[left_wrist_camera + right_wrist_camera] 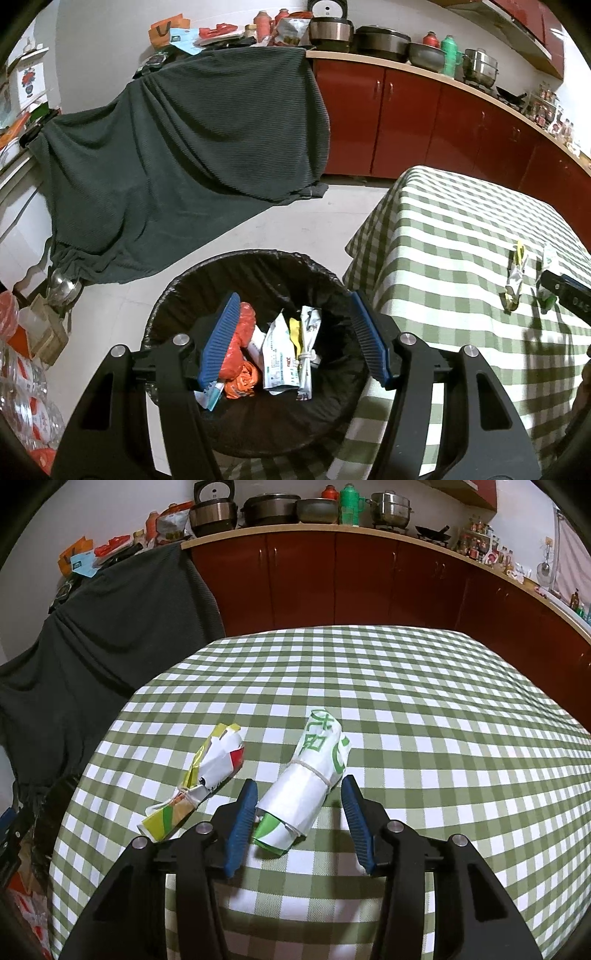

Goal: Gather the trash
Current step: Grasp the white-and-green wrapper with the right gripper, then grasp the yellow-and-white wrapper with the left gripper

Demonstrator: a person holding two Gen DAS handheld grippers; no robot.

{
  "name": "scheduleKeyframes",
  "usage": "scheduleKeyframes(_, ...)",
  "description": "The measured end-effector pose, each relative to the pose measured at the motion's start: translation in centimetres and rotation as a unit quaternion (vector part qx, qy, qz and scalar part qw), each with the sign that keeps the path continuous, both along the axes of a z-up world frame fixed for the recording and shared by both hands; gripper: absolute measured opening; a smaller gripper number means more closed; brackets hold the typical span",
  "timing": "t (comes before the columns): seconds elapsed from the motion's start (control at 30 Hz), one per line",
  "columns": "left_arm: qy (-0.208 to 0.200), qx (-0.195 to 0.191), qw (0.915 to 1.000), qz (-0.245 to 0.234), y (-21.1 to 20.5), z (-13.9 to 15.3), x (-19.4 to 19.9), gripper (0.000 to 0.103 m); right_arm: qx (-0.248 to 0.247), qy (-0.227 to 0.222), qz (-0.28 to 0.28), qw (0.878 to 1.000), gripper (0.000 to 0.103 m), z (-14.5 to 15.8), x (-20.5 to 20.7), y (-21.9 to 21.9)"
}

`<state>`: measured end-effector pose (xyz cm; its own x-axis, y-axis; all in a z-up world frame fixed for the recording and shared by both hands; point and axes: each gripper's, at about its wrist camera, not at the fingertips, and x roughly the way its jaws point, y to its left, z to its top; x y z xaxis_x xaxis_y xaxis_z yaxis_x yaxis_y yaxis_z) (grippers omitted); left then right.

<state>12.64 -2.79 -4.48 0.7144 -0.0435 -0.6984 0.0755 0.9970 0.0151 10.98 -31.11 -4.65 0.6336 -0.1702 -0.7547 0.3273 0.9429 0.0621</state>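
My left gripper (293, 301) is open and empty above the black-lined trash bin (207, 273). Inside the bin lie an orange bag (242, 354) and white wrappers (288, 354). On the checked table (424, 701) lie two rolled wrappers tied with rubber bands: a green-and-white one (310, 782) and a yellow-and-white one (207, 775). My right gripper (299, 788) is open, its jaws on either side of the green-and-white wrapper's lower half. Both wrappers also show in the left wrist view: the yellow one (515, 273) and the green one (546, 271), with the right gripper's finger (565, 290) beside it.
A dark green cloth (184, 147) drapes over furniture behind the bin. Red cabinets (332, 579) with pots on the counter run along the back. Boxes and plastic bottles (26, 369) stand on the floor left of the bin.
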Motion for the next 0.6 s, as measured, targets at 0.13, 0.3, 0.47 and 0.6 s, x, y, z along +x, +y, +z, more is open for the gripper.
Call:
scheduleKeyframes(0.13,0.000,0.002,0.9999,-0.010,-0.9,0.1,-0.2,0.060,0.003,0.002,0.008,1.000,0.034,-0.1,-0.5,-0.2)
scheduleKeyframes(0.3,0.002,0.001,0.9996,-0.029,-2.7,0.3,-0.6,0.060,0.001,0.001,0.015,1.000,0.031,-0.1,-1.7,-0.8)
scheduleKeyframes(0.47,0.001,0.005,0.9983,-0.058,-5.4,0.5,-1.1,0.060,-0.003,0.002,0.017,1.000,0.031,-0.2,-3.1,-2.0)
scheduleKeyframes(0.6,0.007,0.004,0.9962,-0.087,-8.2,0.5,-1.2,0.060,-0.009,0.004,0.015,1.000,0.031,-0.3,-4.3,-3.2)
